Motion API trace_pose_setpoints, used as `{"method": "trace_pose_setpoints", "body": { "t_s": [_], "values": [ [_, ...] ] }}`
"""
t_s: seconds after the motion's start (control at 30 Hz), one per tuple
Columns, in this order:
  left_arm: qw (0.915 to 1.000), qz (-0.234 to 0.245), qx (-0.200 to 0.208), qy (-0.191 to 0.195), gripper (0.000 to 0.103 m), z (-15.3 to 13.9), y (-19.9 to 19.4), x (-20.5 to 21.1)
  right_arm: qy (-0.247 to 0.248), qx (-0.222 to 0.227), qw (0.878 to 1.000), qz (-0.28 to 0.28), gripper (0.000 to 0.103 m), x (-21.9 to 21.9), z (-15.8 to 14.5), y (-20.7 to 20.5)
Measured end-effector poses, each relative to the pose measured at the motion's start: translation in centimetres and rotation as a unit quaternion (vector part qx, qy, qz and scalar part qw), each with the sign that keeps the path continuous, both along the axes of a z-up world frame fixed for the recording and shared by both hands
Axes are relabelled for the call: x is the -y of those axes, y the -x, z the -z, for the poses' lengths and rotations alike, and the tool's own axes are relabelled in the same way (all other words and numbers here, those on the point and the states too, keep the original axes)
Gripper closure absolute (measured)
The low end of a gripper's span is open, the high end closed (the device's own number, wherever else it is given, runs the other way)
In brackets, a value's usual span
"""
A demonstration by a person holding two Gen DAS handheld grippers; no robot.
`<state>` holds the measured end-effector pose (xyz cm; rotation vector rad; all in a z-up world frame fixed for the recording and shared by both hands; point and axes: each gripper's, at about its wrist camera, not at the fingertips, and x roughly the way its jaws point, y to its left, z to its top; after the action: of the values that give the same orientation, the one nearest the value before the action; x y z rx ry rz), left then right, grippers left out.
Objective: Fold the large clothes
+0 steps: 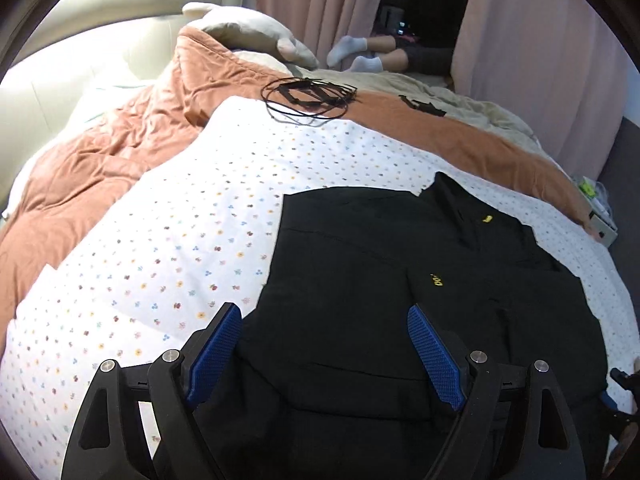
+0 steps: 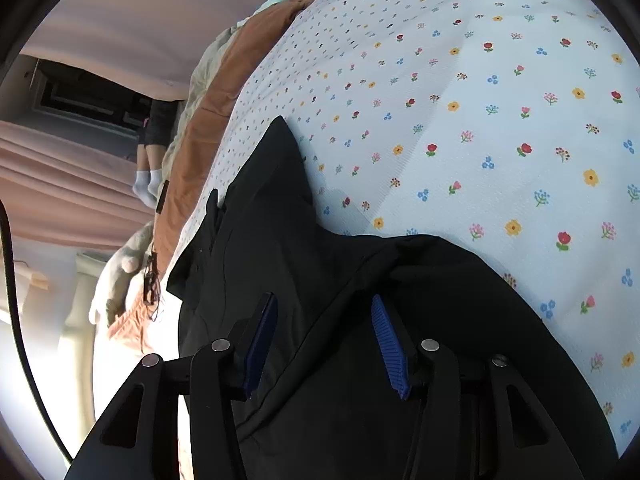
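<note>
Here, a white quilted bedspread with small printed flowers [image 1: 168,240] covers the bed beyond both pairs of fingers. A rust-orange duvet [image 1: 120,140] lies bunched past it. The black garment with yellow embroidered lettering [image 1: 360,280] lies spread flat on the bedspread, directly ahead of and beneath the left gripper [image 1: 324,344], whose blue-padded fingers [image 1: 436,360] are spread wide, holding nothing. The right gripper [image 2: 324,344] hangs over a rumpled part of the garment, its fingers [image 2: 390,344] likewise apart. A coil of thin black cable [image 1: 308,98] rests far ahead.
</note>
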<state>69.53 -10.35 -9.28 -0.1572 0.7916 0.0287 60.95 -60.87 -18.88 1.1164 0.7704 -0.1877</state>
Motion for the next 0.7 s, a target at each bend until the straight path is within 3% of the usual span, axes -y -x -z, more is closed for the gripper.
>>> {"method": "trace_pose_setpoints", "body": {
  "t_s": [0.07,0.2,0.37,0.6,0.7],
  "values": [
    [0.9996,0.023,0.002,-0.015,0.016,-0.3,0.1,1.4,0.0,0.0,1.0,-0.001,0.053,-0.1,-0.2,0.1],
    [0.9963,0.082,-0.005,-0.026,0.016,-0.3,-0.1,5.2,0.002,0.004,1.0,-0.004,0.036,-0.5,-0.7,0.2],
    [0.988,0.146,-0.015,-0.05,0.016,-0.1,0.3,10.8,0.008,0.01,1.0,-0.006,0.036,-0.5,-1.1,0.1],
    [0.963,0.213,-0.049,-0.158,0.016,3.7,-0.5,19.7,0.011,-0.016,1.0,-0.011,0.036,-0.8,-0.1,-0.7],
    [0.9542,0.212,-0.066,-0.201,0.016,5.9,-1.2,20.9,0.023,-0.02,0.999,-0.025,0.036,-1.3,-0.1,-1.3]
  ]
}}
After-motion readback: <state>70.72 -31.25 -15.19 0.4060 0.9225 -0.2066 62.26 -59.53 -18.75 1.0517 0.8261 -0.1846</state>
